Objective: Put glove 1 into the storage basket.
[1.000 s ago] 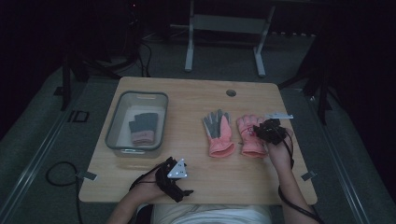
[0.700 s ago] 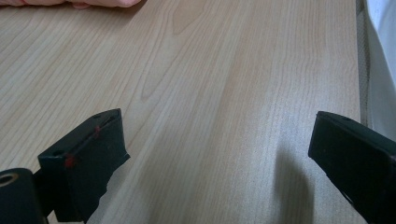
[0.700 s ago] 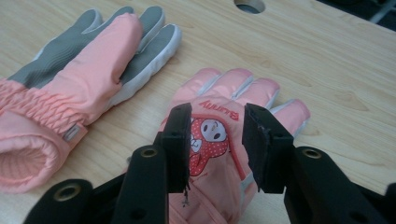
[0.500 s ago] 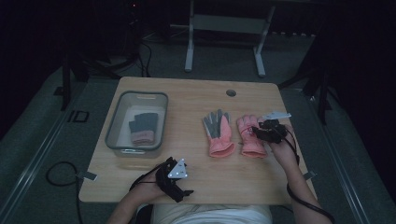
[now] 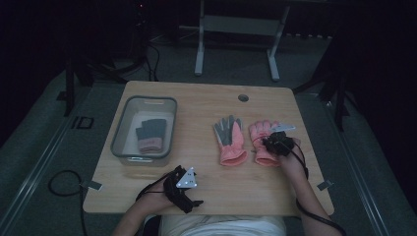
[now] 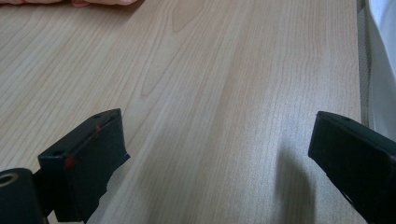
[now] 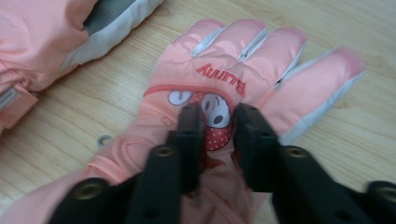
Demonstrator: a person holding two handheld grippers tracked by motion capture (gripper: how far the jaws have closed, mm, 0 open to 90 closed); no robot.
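The right pink glove (image 5: 264,142), lying at three o'clock of the table (image 5: 206,103), is being pinched by the just-closing jaws of the right gripper (image 7: 215,122), while the left gripper (image 6: 217,140) is being held wide open at six o'clock.

dim room, wooden table (image 5: 206,101), grey floor (image 5: 54,132)

- The right gripper (image 7: 215,122) is down on a pink glove (image 7: 243,70) lying back up on the table (image 7: 355,23).
- Its jaws have just been closing, and they pinch a fold of fabric at the cartoon patch (image 7: 215,111) below the red lettering.
- The glove's fingers spread towards the top right.
- A second glove (image 7: 51,42), pink with grey trim, lies at the top left, just beside the first.
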